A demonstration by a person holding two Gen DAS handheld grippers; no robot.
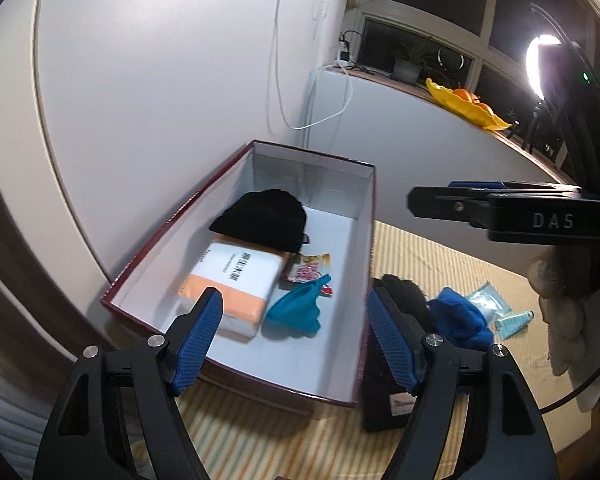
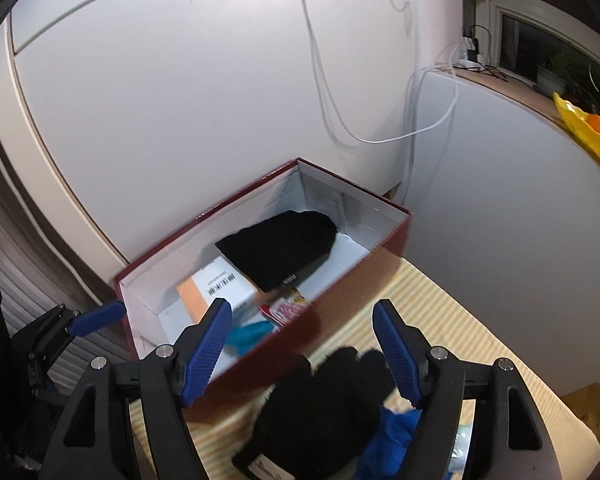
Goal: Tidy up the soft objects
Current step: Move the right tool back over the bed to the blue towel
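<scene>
A dark red box [image 1: 236, 160] with a white inside stands on the striped mat. In it lie a black beanie [image 1: 264, 216], an orange and white tissue pack [image 1: 236, 280], a snack packet [image 1: 306, 270] and a teal cloth [image 1: 296, 312]. My left gripper [image 1: 296, 304] hangs open over the box's near end, nothing between its pads. Beside the box lie a black glove [image 2: 324, 396] and a blue cloth [image 2: 392, 440]. My right gripper [image 2: 302, 312] is open above the glove, at the box's outer wall [image 2: 340, 304], holding nothing.
White cabinet panels [image 1: 160, 80] back the box, with loose white cables [image 2: 364, 136] hanging. A small packet and tube [image 1: 500, 312] lie on the mat beyond the blue cloth. A gloved hand [image 1: 560, 280] holds the right gripper. A yellow dish [image 1: 468, 108] sits on the sill.
</scene>
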